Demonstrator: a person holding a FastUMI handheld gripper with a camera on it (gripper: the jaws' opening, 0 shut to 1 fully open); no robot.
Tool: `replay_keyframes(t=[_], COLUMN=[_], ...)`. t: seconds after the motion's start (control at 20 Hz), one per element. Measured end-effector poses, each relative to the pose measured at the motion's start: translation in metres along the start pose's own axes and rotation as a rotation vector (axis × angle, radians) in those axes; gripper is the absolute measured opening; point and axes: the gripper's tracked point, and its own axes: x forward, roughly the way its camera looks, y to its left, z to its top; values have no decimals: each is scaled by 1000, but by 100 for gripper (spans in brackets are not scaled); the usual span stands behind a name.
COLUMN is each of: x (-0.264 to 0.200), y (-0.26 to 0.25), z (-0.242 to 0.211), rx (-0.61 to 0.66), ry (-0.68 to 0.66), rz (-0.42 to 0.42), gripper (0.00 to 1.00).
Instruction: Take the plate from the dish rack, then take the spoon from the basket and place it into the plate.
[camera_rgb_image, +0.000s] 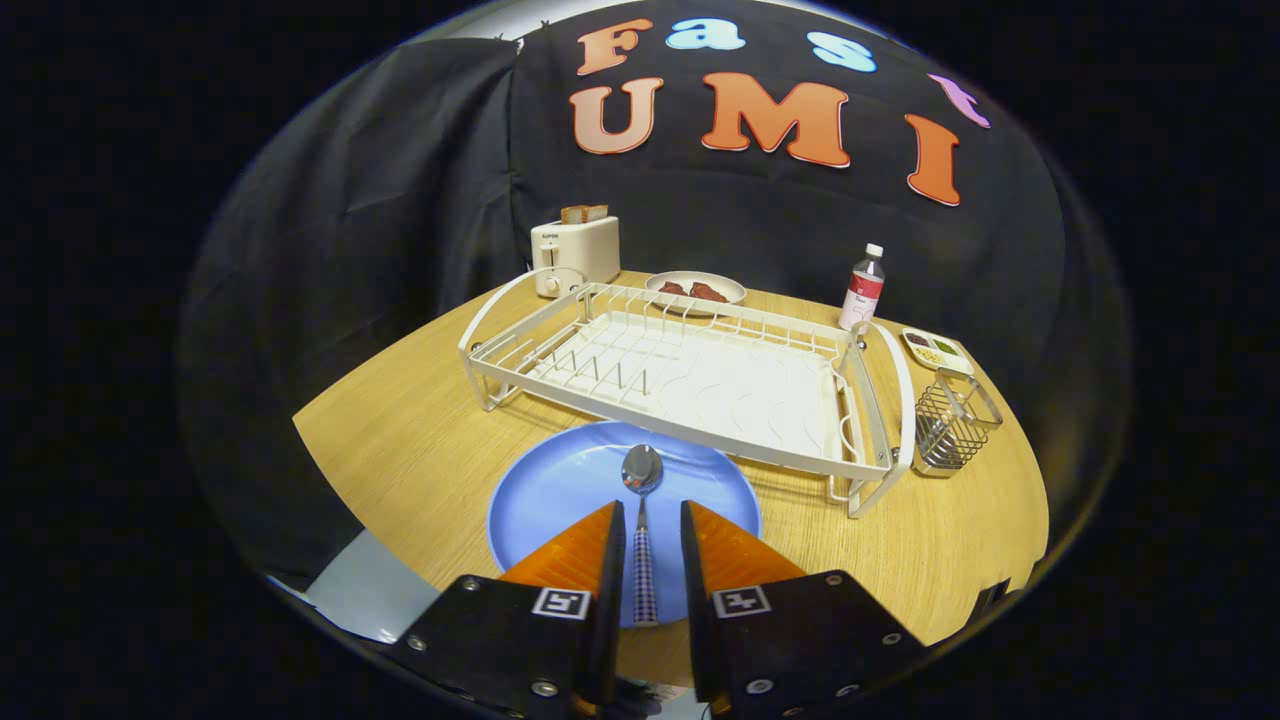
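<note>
I have the gripper (652, 520) low over the round blue plate (560, 480) on the wooden table (420, 440). The silver spoon with checked handle (642, 500) lies on the plate, between my fingers; they stand slightly apart, not pressing it. The white wire dish rack (680, 375) sits just beyond, a wire basket (955, 425) beside it.

spoon (641, 468): glossy metal bowl, checked-pattern handle, between the gripper (652, 520) fingers with gaps either side. plate (560, 480): smooth, matt. rack (690, 380): coated wire, smooth tray. basket (955, 425): shiny wire. table (420, 440): matt wood grain.
</note>
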Motion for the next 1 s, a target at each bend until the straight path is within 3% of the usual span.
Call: replay_keyframes(t=[0.05, 0.25, 0.55, 1.0], x=[-3, -15, -34, -58], y=[-5, -25, -56, -105], z=[12, 55, 113, 169], rx=[1, 12, 76, 137], ry=[-19, -91, -201, -329], rz=[-11, -42, -109, -219], gripper=[41, 66, 96, 97])
